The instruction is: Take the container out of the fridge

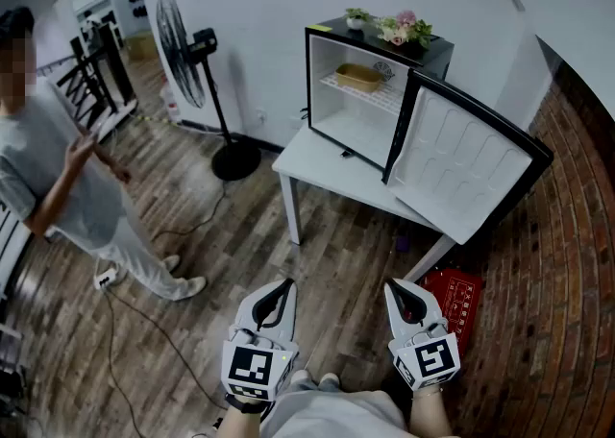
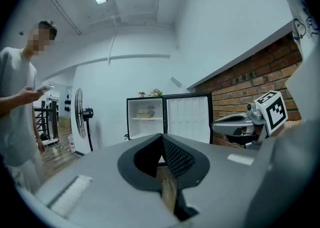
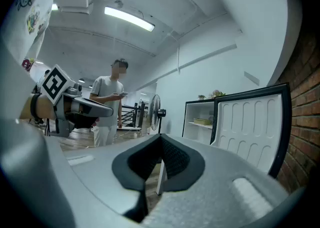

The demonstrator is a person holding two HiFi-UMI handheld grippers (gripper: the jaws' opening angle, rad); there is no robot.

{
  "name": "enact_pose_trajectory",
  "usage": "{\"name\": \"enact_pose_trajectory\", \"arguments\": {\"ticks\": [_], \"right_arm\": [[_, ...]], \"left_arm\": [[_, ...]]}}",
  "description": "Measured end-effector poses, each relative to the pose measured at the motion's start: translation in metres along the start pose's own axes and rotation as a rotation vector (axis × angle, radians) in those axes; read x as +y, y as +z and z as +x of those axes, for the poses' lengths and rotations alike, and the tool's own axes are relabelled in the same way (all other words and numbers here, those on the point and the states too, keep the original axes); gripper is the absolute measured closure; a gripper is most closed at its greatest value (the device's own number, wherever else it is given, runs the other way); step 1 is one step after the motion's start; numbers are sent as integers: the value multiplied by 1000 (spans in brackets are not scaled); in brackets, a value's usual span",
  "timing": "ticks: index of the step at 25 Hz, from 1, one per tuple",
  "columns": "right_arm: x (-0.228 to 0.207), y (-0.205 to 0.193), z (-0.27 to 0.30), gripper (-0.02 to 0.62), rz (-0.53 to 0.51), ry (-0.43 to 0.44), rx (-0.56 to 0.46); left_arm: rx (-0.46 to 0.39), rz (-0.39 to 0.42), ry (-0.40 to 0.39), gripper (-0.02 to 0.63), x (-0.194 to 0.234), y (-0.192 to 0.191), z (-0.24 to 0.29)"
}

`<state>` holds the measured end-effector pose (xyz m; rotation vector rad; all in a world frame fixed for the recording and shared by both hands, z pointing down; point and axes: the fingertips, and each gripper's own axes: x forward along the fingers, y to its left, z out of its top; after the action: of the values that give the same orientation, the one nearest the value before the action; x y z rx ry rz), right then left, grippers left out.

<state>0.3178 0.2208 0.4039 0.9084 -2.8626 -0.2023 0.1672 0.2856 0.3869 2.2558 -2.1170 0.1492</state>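
Note:
A small black fridge (image 1: 332,42) stands on a white table (image 1: 317,172) against the wall, its door (image 1: 471,172) swung wide open to the right. On its wire shelf lies a shallow yellowish container (image 1: 359,77), also visible as the container (image 2: 144,115) in the left gripper view and the container (image 3: 202,121) in the right gripper view. My left gripper (image 1: 285,285) and right gripper (image 1: 394,287) are held low, well short of the table, both shut with nothing between the jaws. The left gripper (image 2: 162,136) and right gripper (image 3: 161,136) point toward the fridge.
A person (image 1: 58,186) in light clothes stands at the left, looking at a phone. A black pedestal fan (image 1: 187,61) stands left of the table, with a cable (image 1: 144,311) running over the wood floor. A red box (image 1: 459,300) lies by the brick wall (image 1: 567,273). Flowers (image 1: 404,29) sit on the fridge.

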Motion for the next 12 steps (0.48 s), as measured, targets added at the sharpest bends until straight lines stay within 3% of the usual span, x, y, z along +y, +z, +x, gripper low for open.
{"name": "enact_pose_trajectory", "arguments": {"ticks": [9,12], "right_arm": [[-9,-5,-13,601,42,15,-25],[-10,-11,-15,554,50,28,-25]], "left_arm": [[4,-23,26,597,-13,-7,-5],[1,-26,22,594,-18,-12,-6]]}}
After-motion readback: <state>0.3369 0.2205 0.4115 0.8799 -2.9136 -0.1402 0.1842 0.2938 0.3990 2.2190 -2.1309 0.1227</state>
